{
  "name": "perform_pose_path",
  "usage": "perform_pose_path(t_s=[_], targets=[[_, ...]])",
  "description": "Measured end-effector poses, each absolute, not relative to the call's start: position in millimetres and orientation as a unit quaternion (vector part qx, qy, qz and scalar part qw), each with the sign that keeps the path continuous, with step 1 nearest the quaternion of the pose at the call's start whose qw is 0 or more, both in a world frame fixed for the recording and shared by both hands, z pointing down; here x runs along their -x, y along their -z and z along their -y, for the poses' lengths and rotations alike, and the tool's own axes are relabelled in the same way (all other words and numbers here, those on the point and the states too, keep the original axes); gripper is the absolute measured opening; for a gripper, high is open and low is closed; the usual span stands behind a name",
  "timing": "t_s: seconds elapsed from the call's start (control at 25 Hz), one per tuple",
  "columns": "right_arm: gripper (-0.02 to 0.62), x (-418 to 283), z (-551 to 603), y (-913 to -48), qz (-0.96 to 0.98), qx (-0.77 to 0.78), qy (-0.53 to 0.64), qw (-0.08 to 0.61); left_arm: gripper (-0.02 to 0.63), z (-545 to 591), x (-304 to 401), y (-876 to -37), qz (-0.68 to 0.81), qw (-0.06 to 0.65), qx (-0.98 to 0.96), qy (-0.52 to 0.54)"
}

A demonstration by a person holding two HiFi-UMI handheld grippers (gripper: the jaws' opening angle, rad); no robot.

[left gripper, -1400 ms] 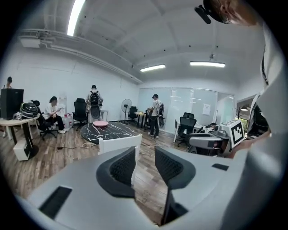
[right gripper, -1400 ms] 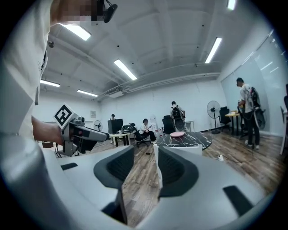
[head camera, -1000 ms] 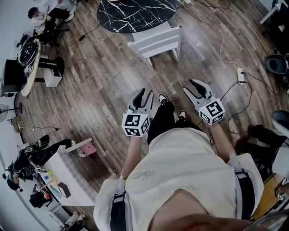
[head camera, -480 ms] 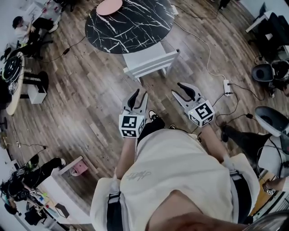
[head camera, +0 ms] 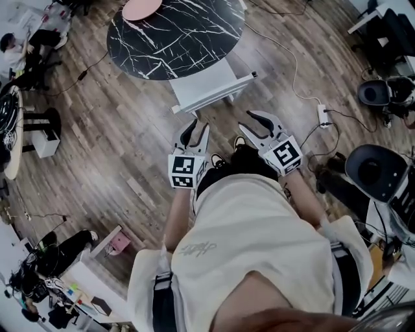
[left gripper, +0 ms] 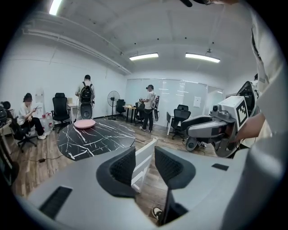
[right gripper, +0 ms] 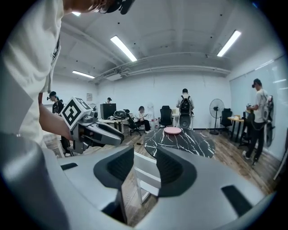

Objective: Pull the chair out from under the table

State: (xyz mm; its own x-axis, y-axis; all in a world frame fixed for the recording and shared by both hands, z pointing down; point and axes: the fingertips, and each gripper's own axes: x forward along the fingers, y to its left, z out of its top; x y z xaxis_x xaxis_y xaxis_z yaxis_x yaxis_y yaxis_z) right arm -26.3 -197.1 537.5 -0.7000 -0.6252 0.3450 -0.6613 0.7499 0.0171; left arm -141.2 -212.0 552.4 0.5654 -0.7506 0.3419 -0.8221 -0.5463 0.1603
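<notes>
Two tools are held out in front of the person, side by side above the wooden floor (head camera: 130, 142): the left hand-held gripper (head camera: 198, 130) and the right hand-held gripper (head camera: 246, 121). Both point toward the white chair (head camera: 206, 83). The left one's jaws stand apart with nothing clamped between them, and the right one's jaws are spread just as wide and are also empty. In each gripper view the chair shows through the gap between the jaws, but it lies beyond them and is not touched.

The chair is pushed up to the round black marble desk (head camera: 175, 35), with the front of its seat at or just under the rim and its backrest toward the person. It is near both tools but apart from them. A pink plate (head camera: 141, 8) lies on the far side of the desk. Off to the right, a white power strip (head camera: 322, 115) lies on the floor with its cable, and a dark office chair (head camera: 373, 170) stands nearby.
</notes>
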Motion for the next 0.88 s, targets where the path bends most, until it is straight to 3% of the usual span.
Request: perform_pose_path(t_s=[0.2,0.44,0.88], targets=[[0.166,34,243,-548,0.935,-0.312,-0.046,0.164,0.143,242,133,-571,0.454,0.144,-0.866,-0.153],[0.172,52,292,-571,0.948,-0.197,0.021,0.249,0.143,267,129,-600,0.443,0.161,-0.859,-0.201],[0.181,86,305,-639,0.941,-0.011,0.06,0.334,0.143,307,118,-655,0.394,0.169,-0.85,-0.306]])
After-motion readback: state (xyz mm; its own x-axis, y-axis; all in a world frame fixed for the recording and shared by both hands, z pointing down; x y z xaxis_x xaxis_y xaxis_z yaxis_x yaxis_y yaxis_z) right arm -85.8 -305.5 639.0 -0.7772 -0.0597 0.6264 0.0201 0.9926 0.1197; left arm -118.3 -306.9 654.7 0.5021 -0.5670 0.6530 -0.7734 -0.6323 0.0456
